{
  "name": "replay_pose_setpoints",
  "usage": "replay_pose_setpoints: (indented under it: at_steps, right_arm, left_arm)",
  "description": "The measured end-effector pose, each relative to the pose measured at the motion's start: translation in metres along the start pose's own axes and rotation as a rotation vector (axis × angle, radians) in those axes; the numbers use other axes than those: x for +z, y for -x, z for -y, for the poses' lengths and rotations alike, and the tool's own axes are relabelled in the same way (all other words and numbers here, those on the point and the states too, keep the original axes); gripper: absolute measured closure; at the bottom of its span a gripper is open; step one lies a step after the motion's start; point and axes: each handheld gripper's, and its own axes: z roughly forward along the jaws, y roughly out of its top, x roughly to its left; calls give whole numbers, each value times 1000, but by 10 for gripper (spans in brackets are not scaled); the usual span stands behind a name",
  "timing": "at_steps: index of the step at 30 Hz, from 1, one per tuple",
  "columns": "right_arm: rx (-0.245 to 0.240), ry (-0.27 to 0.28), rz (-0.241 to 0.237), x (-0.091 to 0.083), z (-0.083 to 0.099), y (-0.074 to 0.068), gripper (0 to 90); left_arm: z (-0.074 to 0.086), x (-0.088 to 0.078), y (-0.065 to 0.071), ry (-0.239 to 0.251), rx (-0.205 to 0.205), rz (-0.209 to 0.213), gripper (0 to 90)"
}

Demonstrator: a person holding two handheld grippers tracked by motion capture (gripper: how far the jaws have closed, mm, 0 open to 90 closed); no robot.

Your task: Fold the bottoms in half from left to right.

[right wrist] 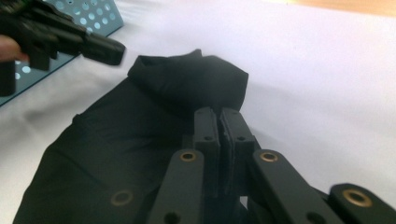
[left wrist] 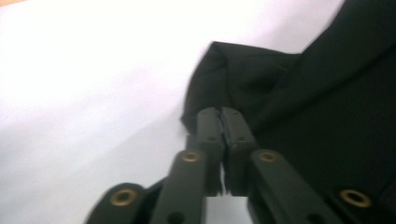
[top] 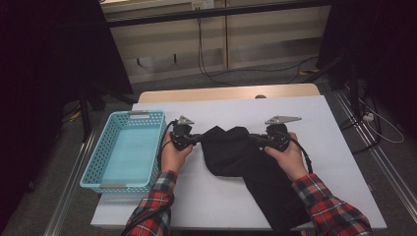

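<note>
Black cloth (top: 236, 152) bunched, rumpled, draped over table edge.

From my seat, the black cloth (top: 255, 167) runs off the table's (top: 344, 162) near edge, its end cut off. I cannot tell whether cloth sits between the left gripper's (left wrist: 221, 112) jaws; its far side is blurred.

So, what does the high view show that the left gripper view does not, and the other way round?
High view alone: the blue basket, both sleeves in red plaid, the right hand-held gripper and the floor behind the table. Left gripper view alone: a close look at the left hand-held gripper, jaws shut on the cloth's edge. Both: the black cloth on the white table.
</note>
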Motion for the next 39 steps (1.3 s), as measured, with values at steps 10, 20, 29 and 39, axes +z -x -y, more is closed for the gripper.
replay_pose_setpoints:
  at_steps: [10,20,29,39]
  right_arm:
    - [-3,-6,-2,7,1,-2,863]
    - [1,-14,-2,7,2,0,864]
    - [-5,-33,-8,10,4,-2,865]
    - [-21,-44,1,20,6,-4,862]
  left_arm:
    - [5,13,17,-4,89,11,640]
    - [8,27,13,-12,23,21,602]
    - [-2,12,-3,-21,-110,27,871]
    - [-13,-9,-17,10,-148,-77,868]
